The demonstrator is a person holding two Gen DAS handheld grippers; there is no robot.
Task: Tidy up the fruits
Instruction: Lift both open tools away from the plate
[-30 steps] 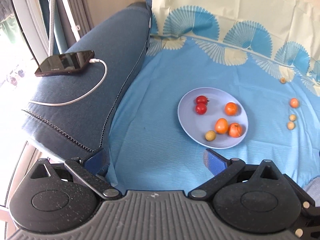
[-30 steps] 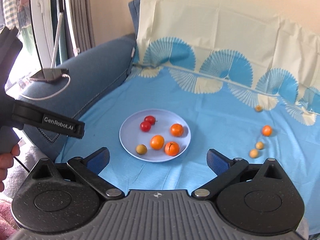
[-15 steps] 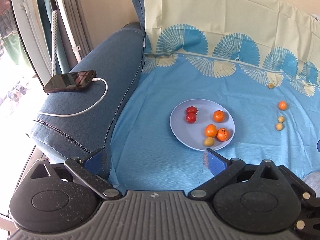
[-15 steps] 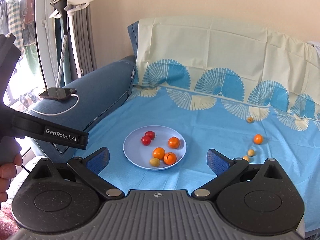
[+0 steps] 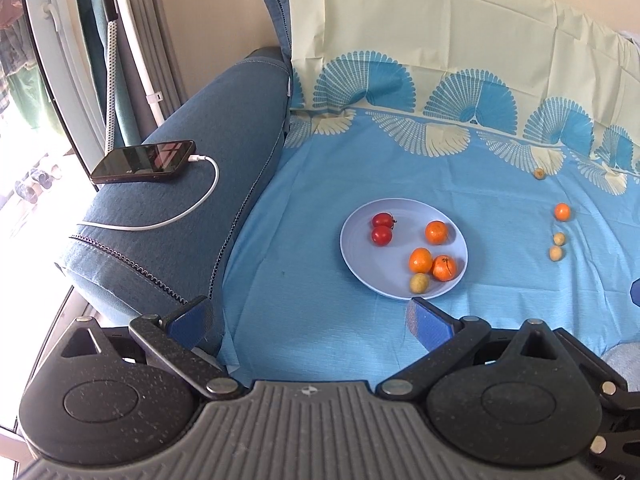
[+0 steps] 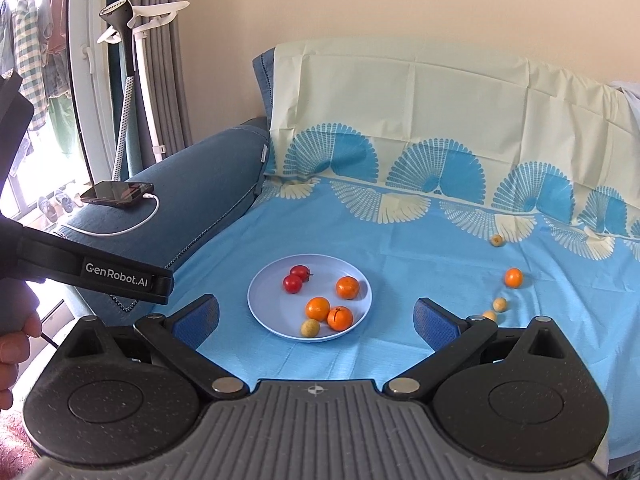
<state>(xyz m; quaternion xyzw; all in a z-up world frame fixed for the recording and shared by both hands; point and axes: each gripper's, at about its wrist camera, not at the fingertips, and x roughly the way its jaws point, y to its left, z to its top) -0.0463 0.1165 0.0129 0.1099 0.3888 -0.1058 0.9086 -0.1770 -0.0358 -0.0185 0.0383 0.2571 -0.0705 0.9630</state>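
Left wrist view: the left gripper [image 5: 308, 316] hangs released, its blue pads spread wide with nothing between them, above the near edge of a blue sheet [image 5: 320, 184] spread over a sofa. A pale plate [image 5: 356, 256] lies on the sheet ahead of the fingers. On it sit two red fruits [image 5: 382, 228] touching each other, three oranges [image 5: 436, 232], two of them touching, and one small yellow fruit [image 5: 419, 283] just beside that pair. Well to the right of the plate, loose on the sheet, lie a fourth orange [image 5: 562, 212] and three yellow fruits [image 5: 556, 253], one of them farther back by the fan pattern. A phone [image 5: 144, 162] with a white cable [image 5: 192, 212] rests on the sofa arm [image 5: 200, 128]

Right wrist view: the right gripper [image 6: 316, 320] is likewise spread open and empty, held over the sheet with the plate between its fingers in the picture. The loose orange and yellow fruits lie to the right, apart from the plate; one is partly hidden behind the right finger. The left gripper's black body shows at the left edge, with a hand [image 6: 16, 344] below it
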